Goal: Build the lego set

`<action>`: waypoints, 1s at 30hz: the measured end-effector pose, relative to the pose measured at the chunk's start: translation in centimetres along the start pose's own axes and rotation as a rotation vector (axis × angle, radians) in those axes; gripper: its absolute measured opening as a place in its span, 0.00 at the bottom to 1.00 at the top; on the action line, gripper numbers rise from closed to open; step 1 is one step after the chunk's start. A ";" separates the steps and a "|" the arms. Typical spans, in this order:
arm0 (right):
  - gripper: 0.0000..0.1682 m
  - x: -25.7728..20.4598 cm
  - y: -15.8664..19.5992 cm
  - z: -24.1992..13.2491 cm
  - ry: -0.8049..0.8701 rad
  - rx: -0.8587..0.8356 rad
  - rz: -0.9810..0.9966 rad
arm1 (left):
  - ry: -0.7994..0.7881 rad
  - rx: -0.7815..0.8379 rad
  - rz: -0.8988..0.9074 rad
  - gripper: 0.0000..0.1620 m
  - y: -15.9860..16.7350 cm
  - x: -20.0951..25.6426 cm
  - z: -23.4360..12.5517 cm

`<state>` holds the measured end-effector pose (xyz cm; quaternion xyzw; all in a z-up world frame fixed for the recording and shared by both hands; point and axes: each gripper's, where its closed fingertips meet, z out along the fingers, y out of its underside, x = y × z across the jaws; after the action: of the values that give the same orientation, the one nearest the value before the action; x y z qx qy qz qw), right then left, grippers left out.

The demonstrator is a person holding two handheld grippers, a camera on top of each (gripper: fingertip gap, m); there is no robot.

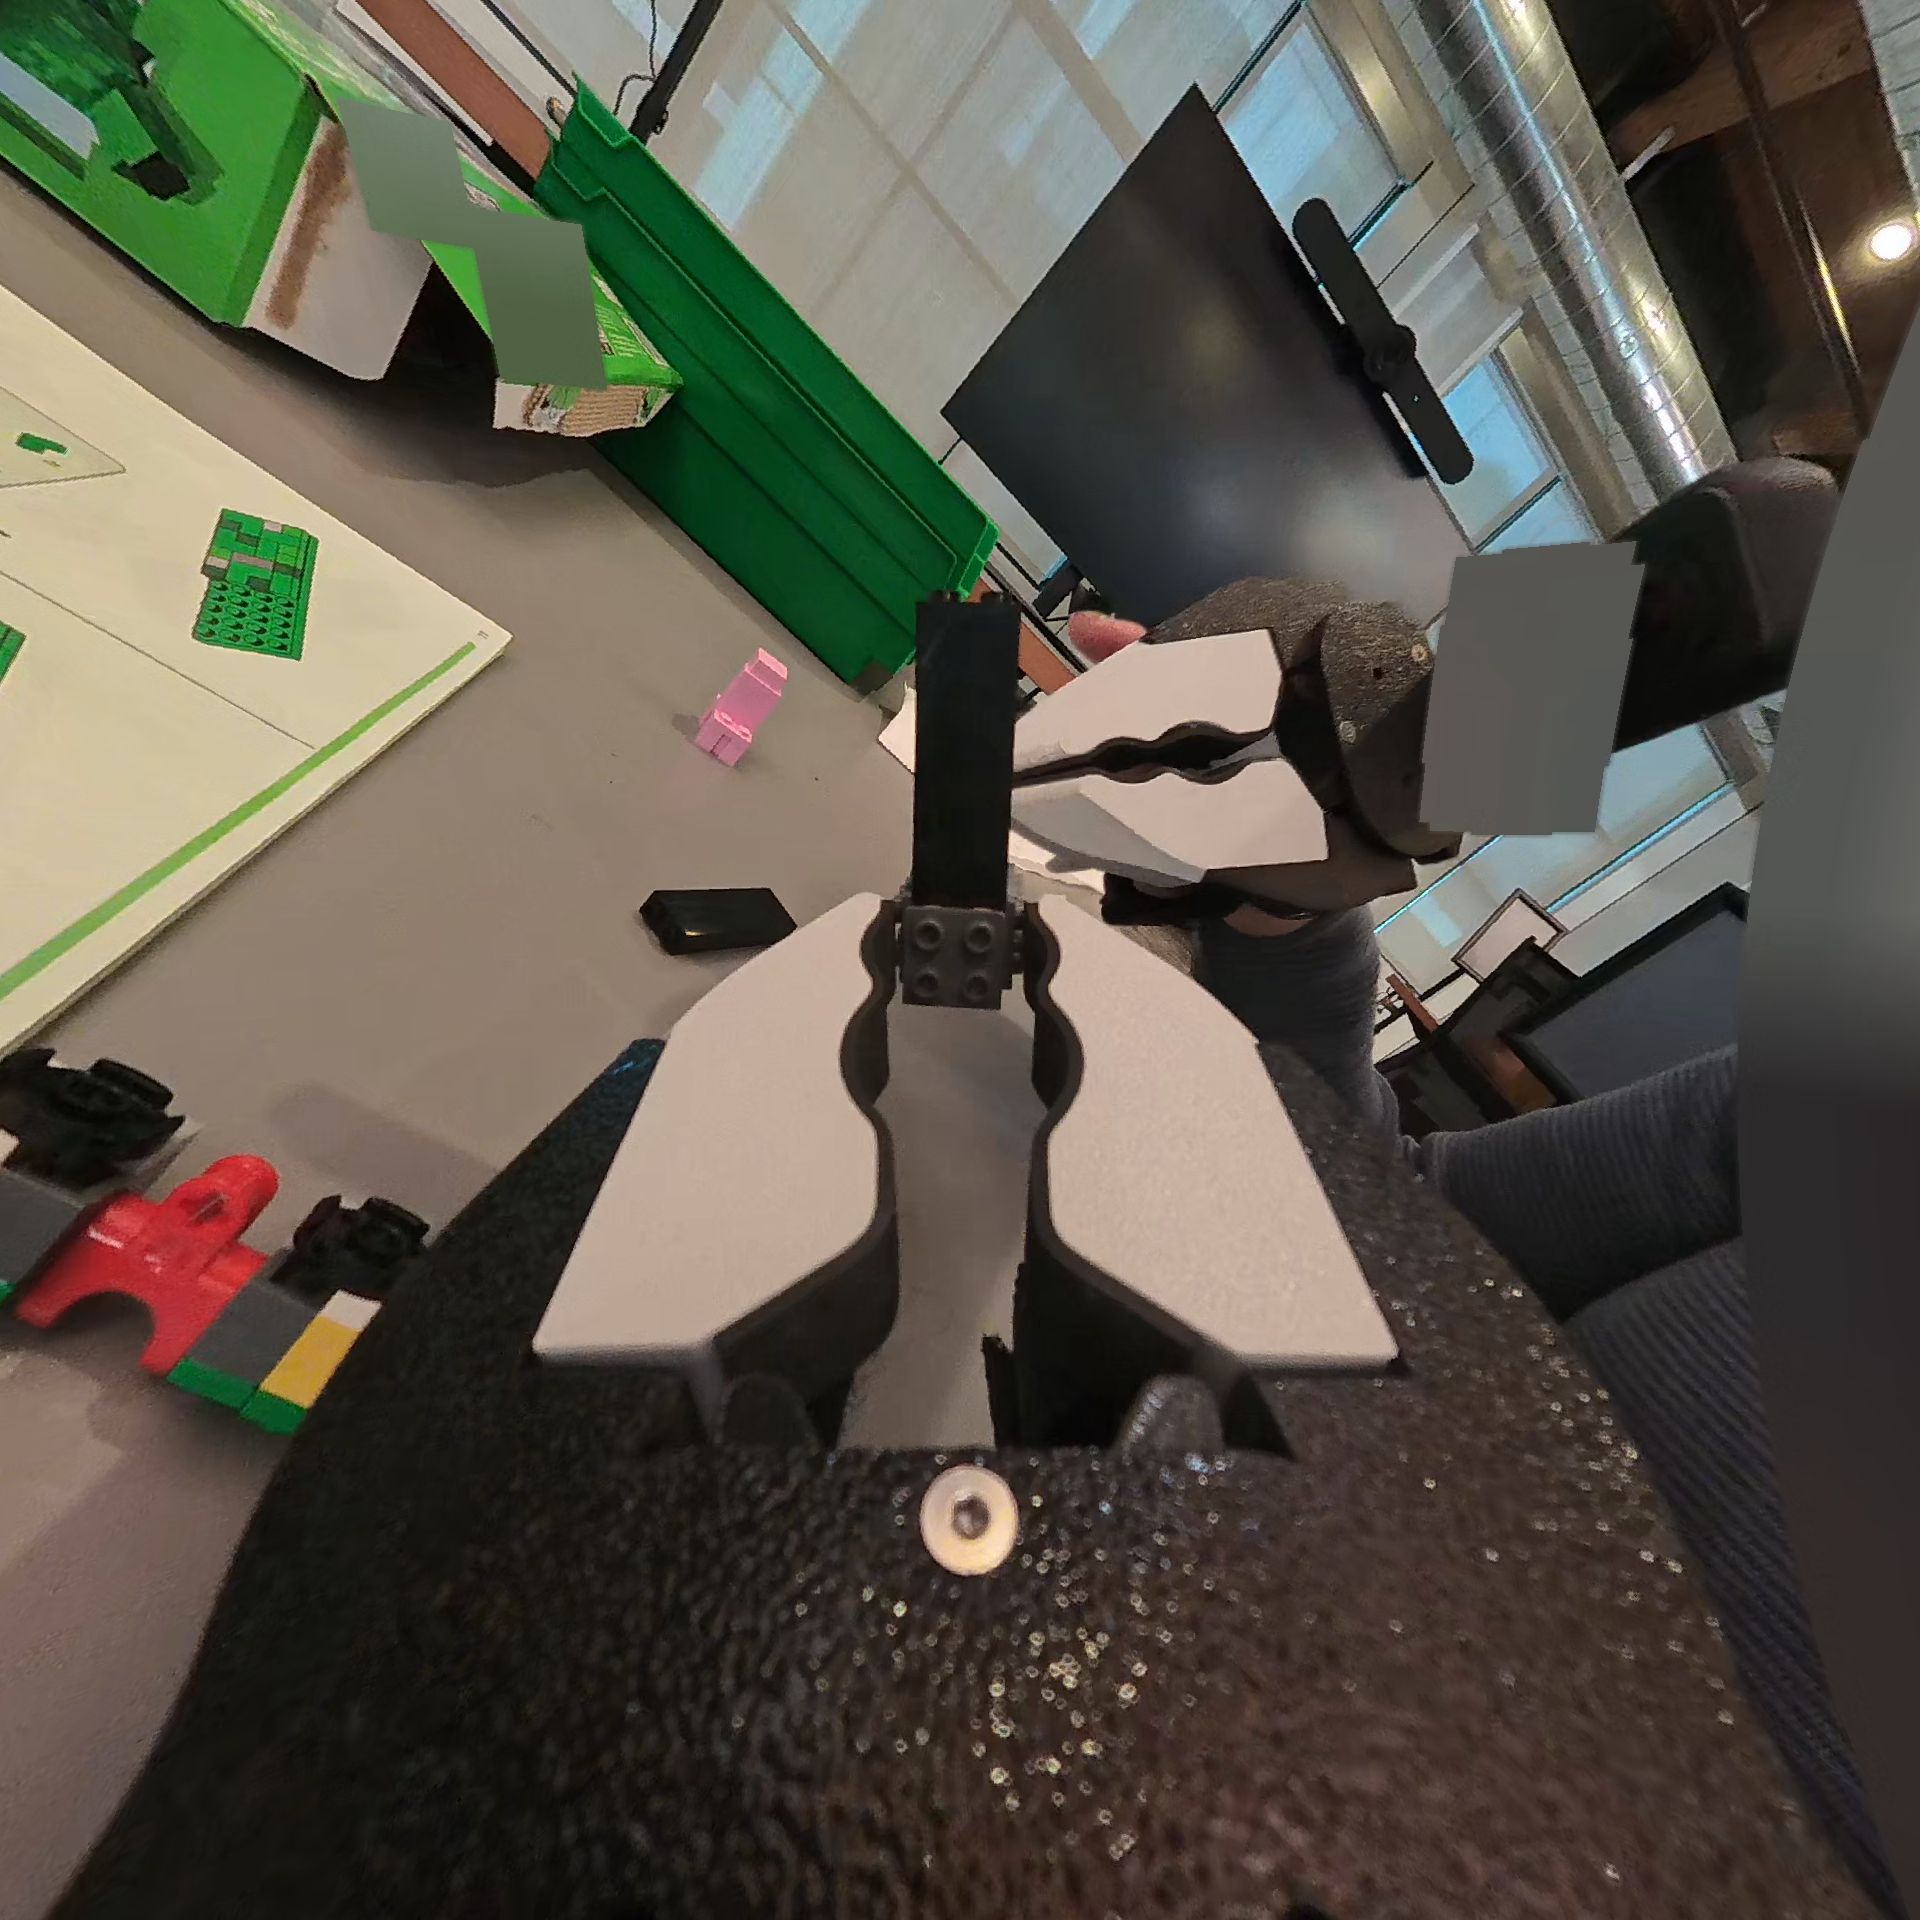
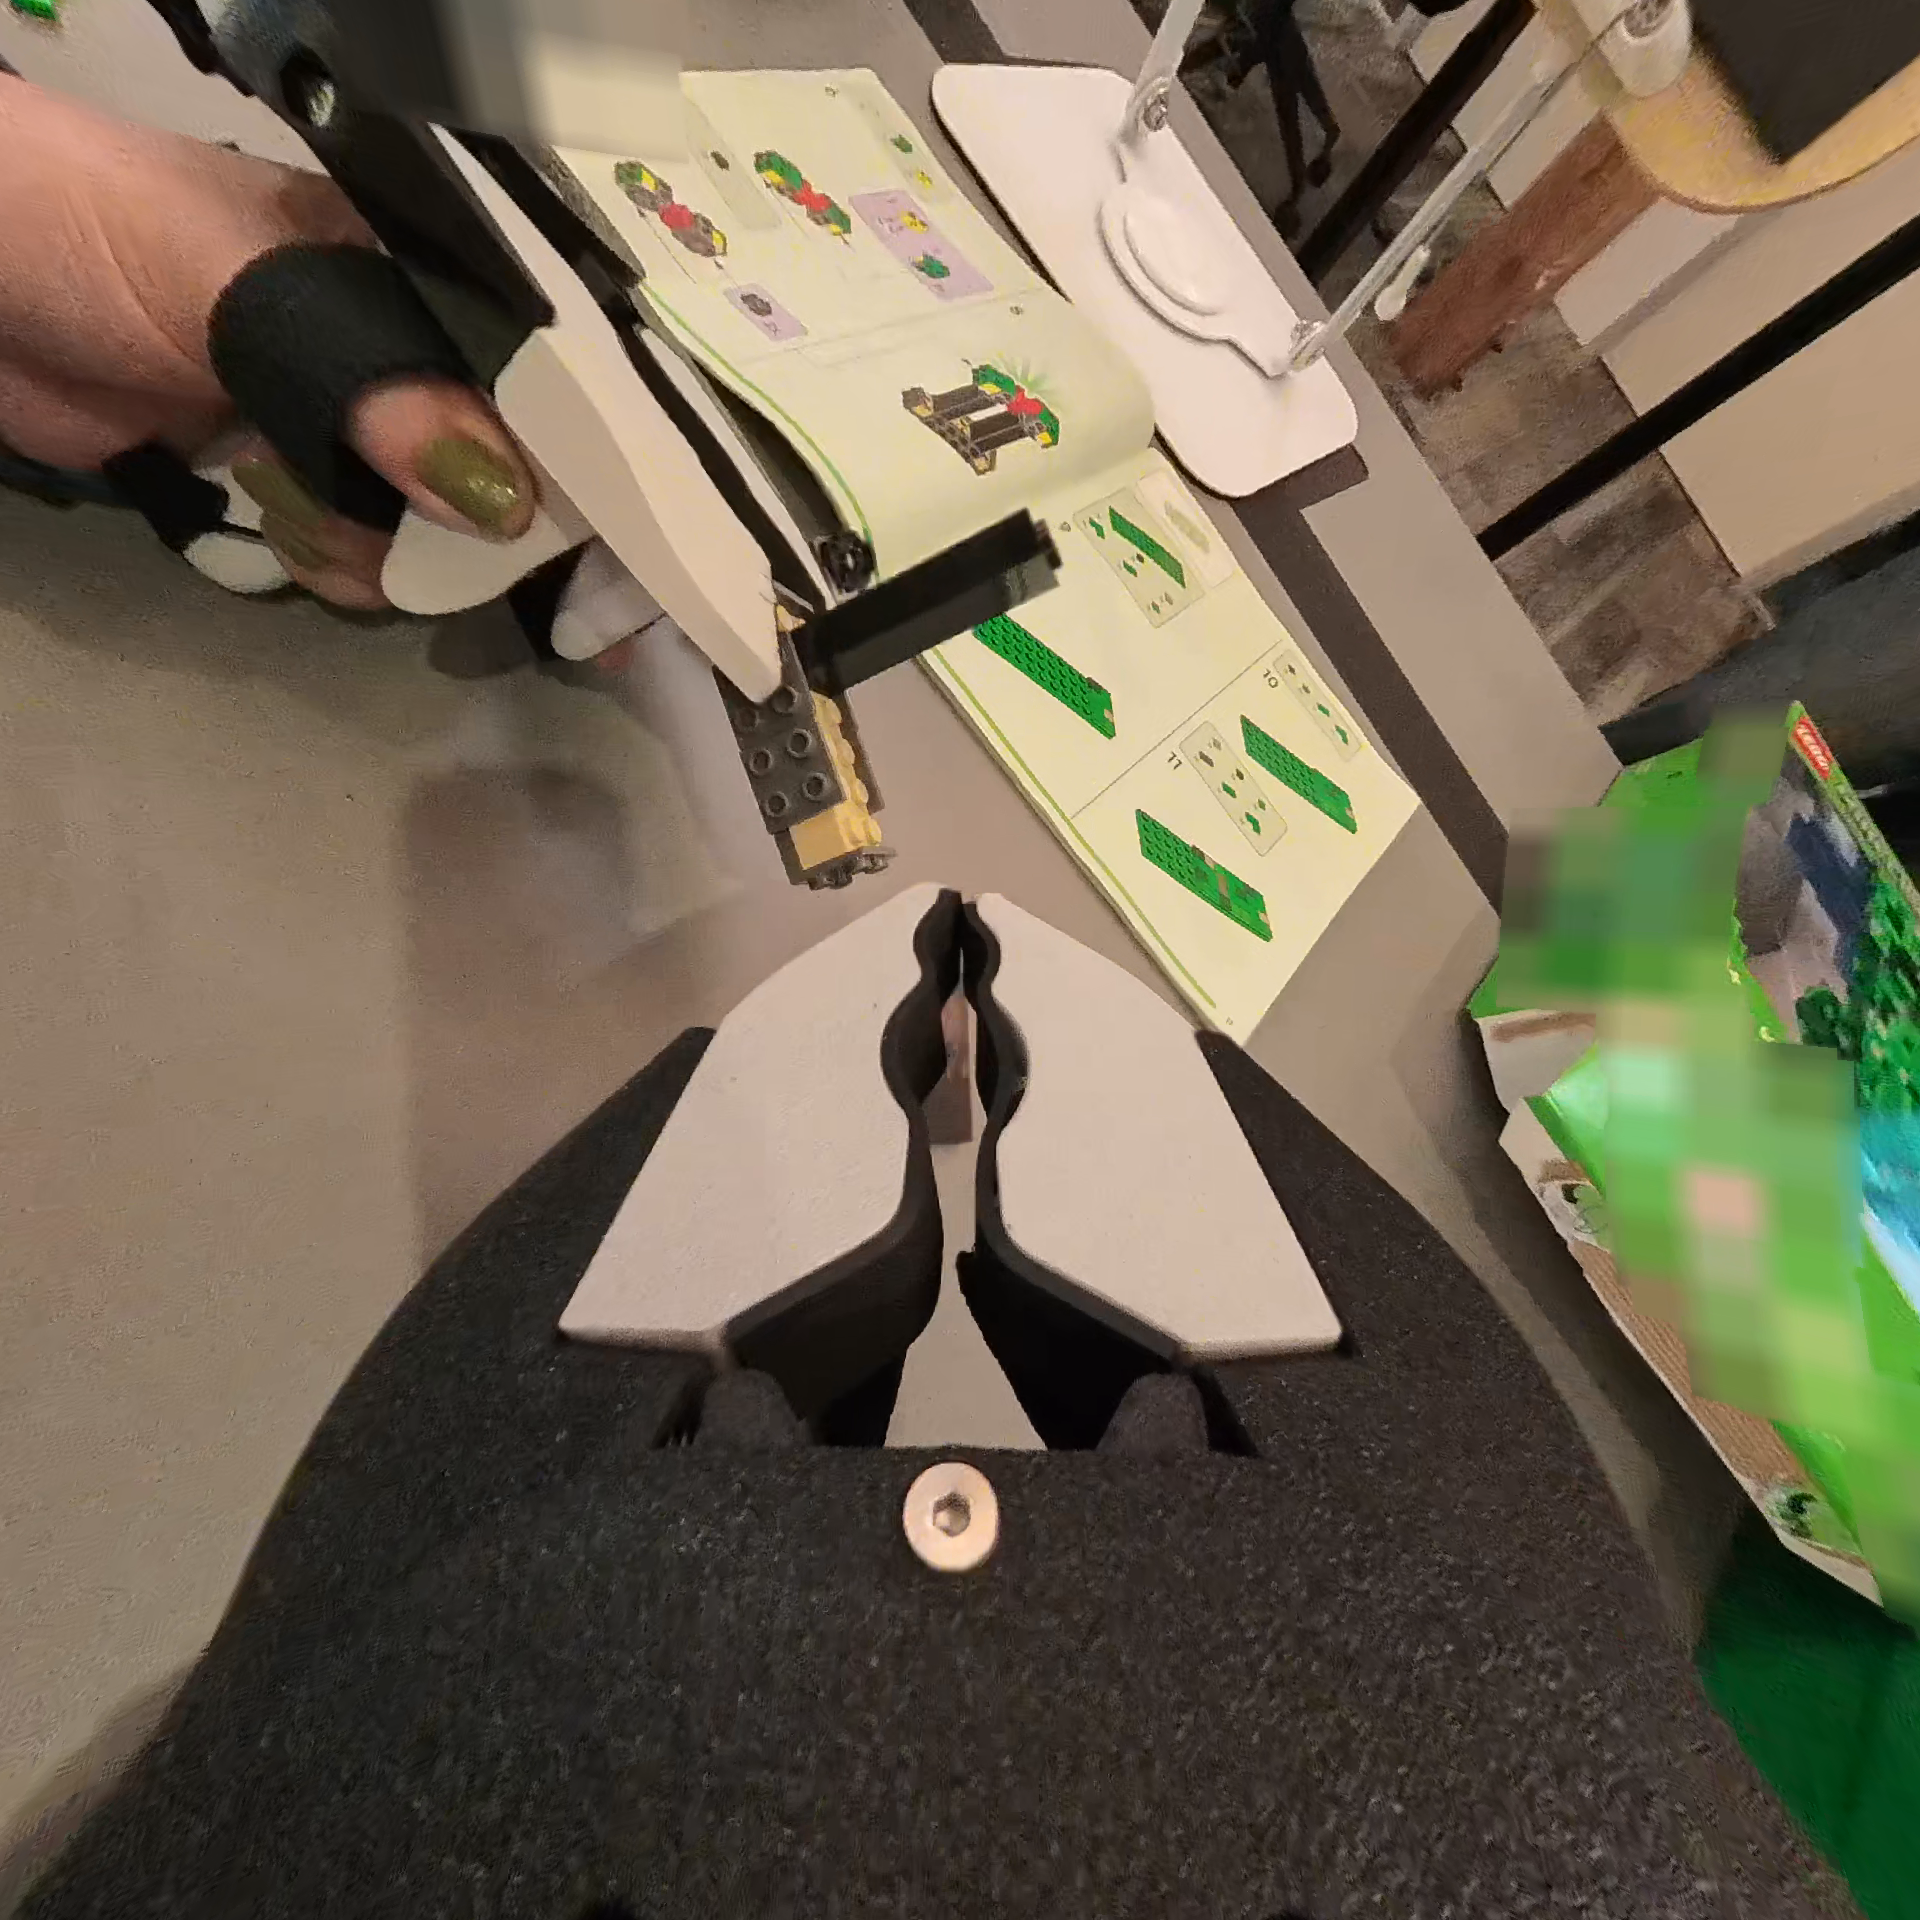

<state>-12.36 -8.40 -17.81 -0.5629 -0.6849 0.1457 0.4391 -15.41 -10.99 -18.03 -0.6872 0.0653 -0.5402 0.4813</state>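
Patience is what I'd counsel here: my left gripper [image 1: 954, 940] clamps the small dark grey studded lego block [image 1: 956, 954], with a tall black lego column [image 1: 961, 764] rising from it, all held above the grey table [image 1: 468, 883]. My right gripper [image 2: 958, 914] is closed on nothing, its tips touching the column's side; I'd brace there, pushing squarely.

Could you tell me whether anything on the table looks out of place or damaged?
The green set box lies torn open, its ragged cardboard flap hanging loose. A pink piece and a black piece lie apart from the other parts. Nothing looks spilled.
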 end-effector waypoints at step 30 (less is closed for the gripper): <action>0.20 -1.6 -2.8 -1.6 -0.652 0.396 0.448 | 0.108 0.031 0.132 0.14 -0.3 2.2 -0.4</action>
<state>-12.99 -11.21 -15.60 -0.5270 -0.6076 0.5358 0.2570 -15.02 -12.38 -16.33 -0.6436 0.1279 -0.5446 0.5224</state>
